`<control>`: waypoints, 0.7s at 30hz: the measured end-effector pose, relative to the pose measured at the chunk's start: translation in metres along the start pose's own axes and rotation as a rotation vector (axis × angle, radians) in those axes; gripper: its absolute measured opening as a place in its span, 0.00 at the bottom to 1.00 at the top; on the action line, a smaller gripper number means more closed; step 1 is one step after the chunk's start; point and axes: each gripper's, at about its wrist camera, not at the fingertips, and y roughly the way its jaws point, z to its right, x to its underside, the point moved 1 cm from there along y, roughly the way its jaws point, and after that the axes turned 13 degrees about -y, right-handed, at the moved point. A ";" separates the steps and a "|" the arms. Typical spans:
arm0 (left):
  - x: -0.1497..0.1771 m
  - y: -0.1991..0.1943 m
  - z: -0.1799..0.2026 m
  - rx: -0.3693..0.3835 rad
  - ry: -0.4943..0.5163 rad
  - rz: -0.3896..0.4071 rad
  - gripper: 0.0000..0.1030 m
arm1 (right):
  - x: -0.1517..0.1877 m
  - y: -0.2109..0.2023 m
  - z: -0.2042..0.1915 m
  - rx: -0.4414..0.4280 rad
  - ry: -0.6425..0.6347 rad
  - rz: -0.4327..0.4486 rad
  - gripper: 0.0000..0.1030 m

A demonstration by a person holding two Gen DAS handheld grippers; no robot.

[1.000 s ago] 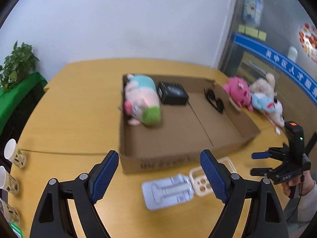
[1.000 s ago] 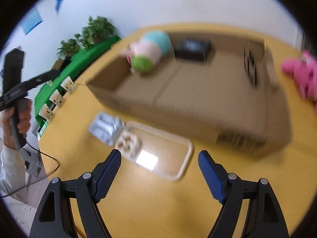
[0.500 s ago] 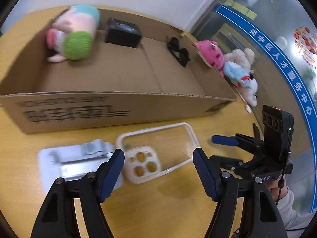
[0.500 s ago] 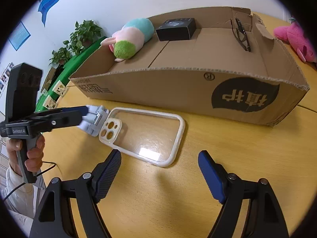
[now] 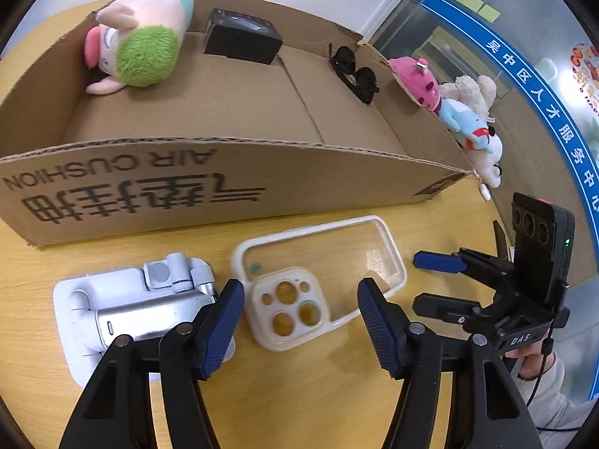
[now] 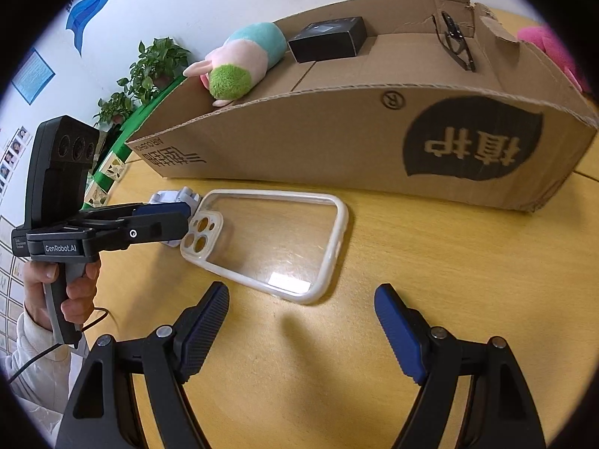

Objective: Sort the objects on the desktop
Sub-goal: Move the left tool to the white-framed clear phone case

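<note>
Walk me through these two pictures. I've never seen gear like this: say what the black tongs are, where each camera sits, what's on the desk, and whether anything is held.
No robot here: a person holds a hand-held gripper in each hand, with a fisheye camera looking along its fingers. The left hand-held gripper is closing around the camera end of a clear phone case, not yet gripping. The right hand-held gripper is open and empty. Beside the case lies a white folding stand. Behind stands a cardboard box holding a plush toy, a black box and sunglasses.

Clear white-rimmed phone case (image 5: 318,280), pale grey stand (image 5: 131,310), brown black-printed cardboard box (image 5: 224,183), yellow table (image 6: 411,262).
</note>
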 end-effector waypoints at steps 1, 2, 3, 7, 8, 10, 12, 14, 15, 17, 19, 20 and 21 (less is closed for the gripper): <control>0.000 -0.001 -0.001 -0.004 0.002 0.002 0.60 | -0.002 0.000 -0.001 -0.002 -0.006 0.001 0.78; 0.000 -0.003 -0.003 -0.008 0.005 0.004 0.60 | -0.004 0.001 -0.003 -0.005 -0.012 0.002 0.78; -0.001 -0.004 -0.005 -0.013 0.008 0.005 0.60 | -0.006 0.002 -0.004 -0.006 -0.017 0.002 0.78; -0.004 -0.009 -0.016 -0.038 -0.004 0.000 0.60 | -0.013 0.006 -0.005 -0.010 -0.024 -0.002 0.78; -0.005 -0.009 -0.016 -0.037 -0.015 -0.005 0.61 | -0.015 0.007 -0.005 -0.014 -0.025 -0.003 0.78; -0.007 -0.006 -0.013 -0.029 -0.021 -0.018 0.62 | -0.019 0.011 -0.004 -0.022 -0.021 -0.005 0.78; -0.008 0.001 -0.007 -0.010 -0.019 -0.041 0.62 | -0.024 0.015 -0.002 -0.030 -0.016 -0.003 0.78; -0.010 0.013 -0.004 0.002 -0.047 -0.072 0.62 | -0.029 0.019 0.000 -0.030 -0.018 0.001 0.78; -0.012 0.018 -0.004 -0.002 -0.058 -0.069 0.63 | -0.031 0.021 0.001 -0.025 -0.021 0.002 0.78; -0.014 0.020 -0.003 -0.004 -0.062 -0.061 0.62 | -0.035 0.023 0.002 -0.007 -0.026 0.009 0.78; -0.015 0.020 -0.004 0.010 -0.078 -0.054 0.63 | -0.036 0.023 0.004 -0.011 -0.019 0.011 0.80; -0.015 0.019 -0.004 0.017 -0.076 -0.050 0.63 | -0.037 0.023 0.005 -0.016 -0.017 0.012 0.80; -0.014 0.016 -0.003 0.024 -0.069 -0.037 0.63 | -0.036 0.022 0.006 -0.018 -0.013 0.015 0.80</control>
